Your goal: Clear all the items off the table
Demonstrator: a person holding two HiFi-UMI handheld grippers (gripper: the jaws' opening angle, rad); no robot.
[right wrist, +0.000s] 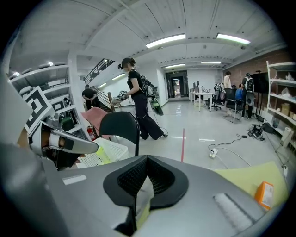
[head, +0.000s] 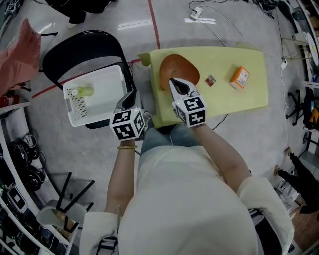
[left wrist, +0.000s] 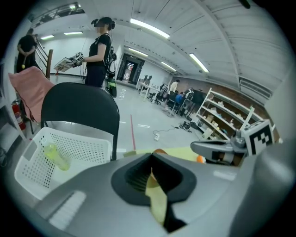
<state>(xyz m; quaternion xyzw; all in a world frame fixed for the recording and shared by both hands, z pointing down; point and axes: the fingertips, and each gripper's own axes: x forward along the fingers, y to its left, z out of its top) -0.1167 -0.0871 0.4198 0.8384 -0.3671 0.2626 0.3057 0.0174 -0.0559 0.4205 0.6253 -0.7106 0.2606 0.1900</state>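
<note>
On the yellow-green table (head: pixel 224 102) lie a brown bowl (head: pixel 183 67) at its left end, a small red item (head: pixel 211 80) and an orange box (head: pixel 239 77). My right gripper (head: pixel 173 81) is shut and empty, its tip over the bowl's near rim. My left gripper (head: pixel 132 93) is also shut and empty, between the table and the white basket (head: pixel 102 99). A yellow-green bottle (head: pixel 82 91) lies in that basket. In the left gripper view the shut jaws point past the basket (left wrist: pixel 69 146) and bottle (left wrist: pixel 56 156). The right gripper view shows the orange box (right wrist: pixel 265 194) at far right.
The basket rests on a black folding chair (head: pixel 82 47) left of the table. A red line (head: pixel 154 22) and a power strip with cables (head: pixel 199 15) lie on the floor beyond. People stand in the background (left wrist: pixel 99 51). Shelves and clutter line both sides.
</note>
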